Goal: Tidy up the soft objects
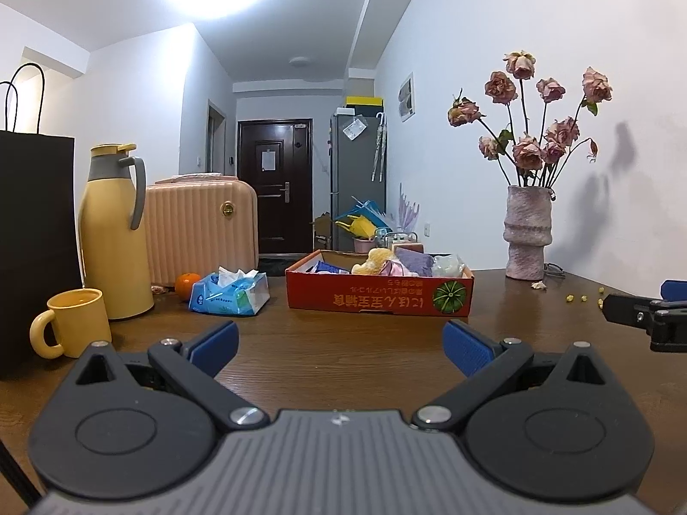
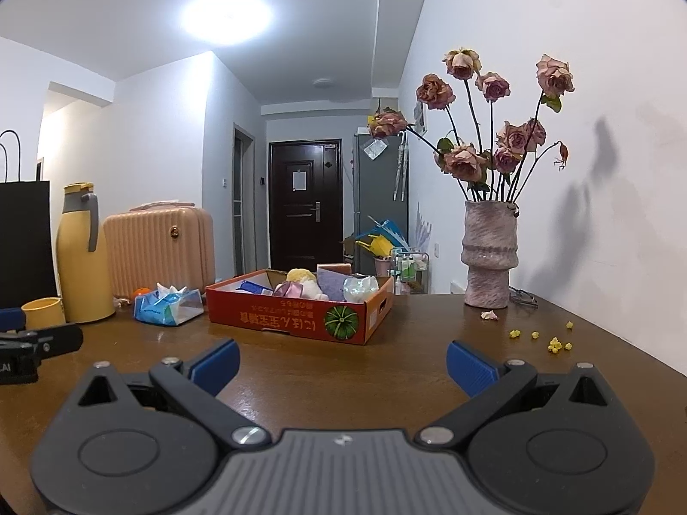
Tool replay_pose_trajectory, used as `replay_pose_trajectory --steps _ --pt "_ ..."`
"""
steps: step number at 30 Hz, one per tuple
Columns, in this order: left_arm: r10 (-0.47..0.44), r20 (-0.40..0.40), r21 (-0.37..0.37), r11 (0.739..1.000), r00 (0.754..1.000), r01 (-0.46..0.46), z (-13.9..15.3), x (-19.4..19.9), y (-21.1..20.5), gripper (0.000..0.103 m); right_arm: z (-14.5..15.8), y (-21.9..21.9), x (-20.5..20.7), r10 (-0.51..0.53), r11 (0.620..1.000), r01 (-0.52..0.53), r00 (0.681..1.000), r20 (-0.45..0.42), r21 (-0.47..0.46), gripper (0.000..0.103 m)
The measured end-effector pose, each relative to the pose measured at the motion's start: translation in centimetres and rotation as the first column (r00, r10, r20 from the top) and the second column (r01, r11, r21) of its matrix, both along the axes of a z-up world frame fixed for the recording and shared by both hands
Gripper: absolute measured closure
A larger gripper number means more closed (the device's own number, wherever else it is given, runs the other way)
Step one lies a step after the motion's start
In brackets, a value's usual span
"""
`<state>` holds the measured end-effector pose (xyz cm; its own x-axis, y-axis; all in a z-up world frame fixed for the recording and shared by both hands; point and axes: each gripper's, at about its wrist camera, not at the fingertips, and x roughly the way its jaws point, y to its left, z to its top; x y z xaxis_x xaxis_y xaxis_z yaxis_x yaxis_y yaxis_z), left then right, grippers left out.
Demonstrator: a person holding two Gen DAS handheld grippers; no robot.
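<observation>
Jaws of left gripper point(image 1: 341, 343) and right gripper point(image 2: 342, 362) spread wide, empty, before red cardboard box point(image 1: 378, 298) holding soft objects point(image 1: 388, 262) on brown wooden desk point(image 1: 343, 343).

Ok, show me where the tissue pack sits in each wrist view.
Left wrist: tissue pack left of centre, between the orange and the red box.
Right wrist: tissue pack further left, again just left of the red box.
Shared landmark: the red box.

On the table point(image 1: 343, 343), the tissue pack point(image 1: 229, 294) lies left of the box point(image 1: 378, 298), the vase point(image 1: 527, 236) right.
</observation>
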<state>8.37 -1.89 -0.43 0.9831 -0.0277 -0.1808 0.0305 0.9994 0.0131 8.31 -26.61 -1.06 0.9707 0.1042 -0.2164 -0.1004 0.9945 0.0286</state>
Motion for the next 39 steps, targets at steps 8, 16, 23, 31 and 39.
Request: replay_pose_trajectory --steps 8,16,23,31,39 --pt "-0.001 0.009 -0.001 1.000 1.000 0.001 0.10 -0.51 0.04 0.000 0.16 0.12 -0.38 0.005 1.000 -0.005 1.000 0.007 0.000 0.000" --pt "-0.005 0.011 -0.002 1.000 1.000 0.005 0.06 -0.62 0.02 0.000 0.20 0.22 -0.45 0.007 1.000 -0.007 1.000 0.009 -0.002 0.000" --pt "-0.008 0.011 -0.002 1.000 1.000 0.008 -0.01 -0.65 0.00 0.000 0.20 0.23 -0.46 0.007 1.000 -0.007 1.000 0.009 -0.003 0.000" --pt "-0.007 0.012 -0.002 1.000 1.000 0.007 0.00 -0.65 0.01 0.000 0.19 0.35 -0.42 0.008 1.000 -0.008 1.000 0.009 -0.005 0.000" --pt "-0.009 0.013 -0.003 1.000 1.000 0.009 -0.03 -0.64 0.04 0.000 0.11 0.53 -0.37 0.010 1.000 -0.010 1.000 0.007 -0.007 0.000"
